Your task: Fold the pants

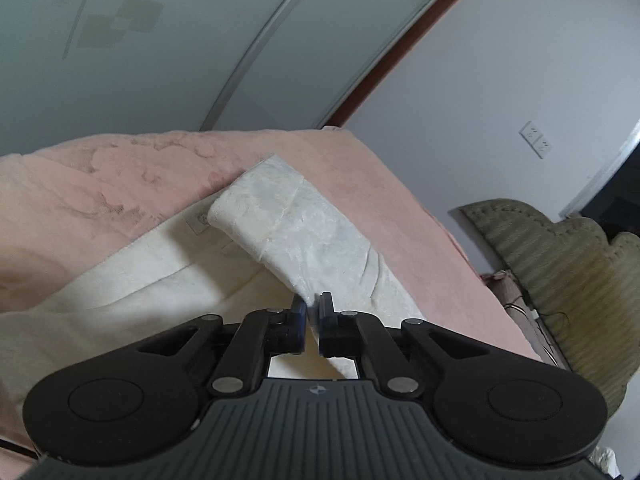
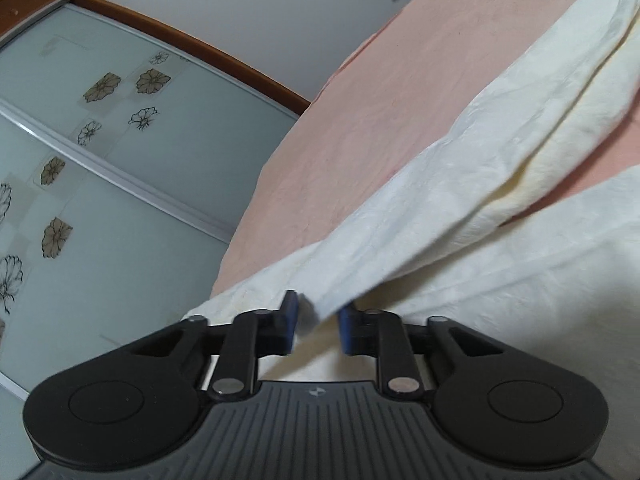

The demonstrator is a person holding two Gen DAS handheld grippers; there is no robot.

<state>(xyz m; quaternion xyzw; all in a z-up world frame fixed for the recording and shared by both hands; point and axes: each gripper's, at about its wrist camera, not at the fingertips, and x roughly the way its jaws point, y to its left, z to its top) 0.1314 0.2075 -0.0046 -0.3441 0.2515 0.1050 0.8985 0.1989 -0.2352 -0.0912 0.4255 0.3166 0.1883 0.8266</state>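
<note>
While cream pants (image 1: 304,232) lie on pink bed (image 1: 400,208), hem is pinched by left gripper (image 1: 313,306); right gripper (image 2: 318,312) spread w/ edge between. Soft, light, floppy: best taken at edges.

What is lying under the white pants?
The white pants lie on a pink bed cover, which shows all around them. What the cover itself hides under it cannot be seen.

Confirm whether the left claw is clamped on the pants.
Yes: the left claw pinches a fold of the cream pants between nearly closed fingers.
</note>
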